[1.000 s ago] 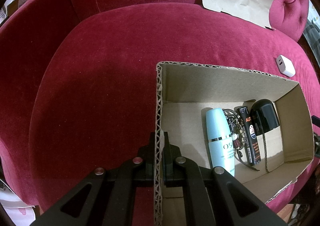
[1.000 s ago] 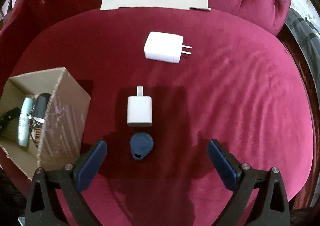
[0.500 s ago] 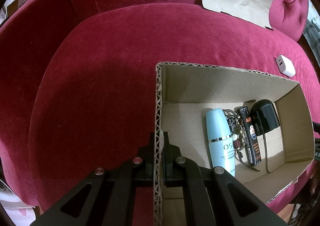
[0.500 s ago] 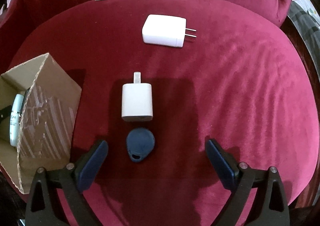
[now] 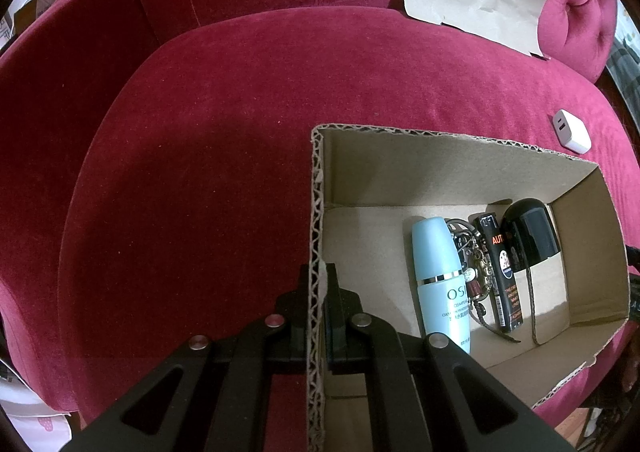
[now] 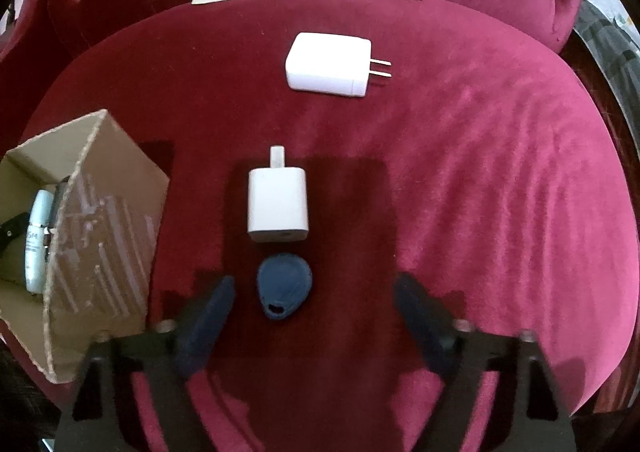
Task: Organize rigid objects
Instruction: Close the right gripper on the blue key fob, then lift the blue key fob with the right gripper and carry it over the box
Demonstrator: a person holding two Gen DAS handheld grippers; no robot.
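Grippers at work over crimson velvet sofa cushion (image 6: 480,171)

Left gripper (image 5: 318,292) pinches corrugated cardboard box wall (image 5: 316,211); right gripper (image 6: 312,292), jaws closing, flanks untouched teardrop-shaped navy plastic tag (image 6: 284,284); smooth white rectangular charger (image 6: 278,203) at twelve o'clock.

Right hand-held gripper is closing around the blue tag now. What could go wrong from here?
1. The blue tag is flat and low in soft velvet; the right hand-held gripper, jaws closing but not yet touching, may pinch fabric or slide over it.
2. The small charger lies right beside the tag, so the fingers could nudge it.
3. The left hand-held gripper clamps only the box wall edge; a tug could tip the box and shift the bottle.
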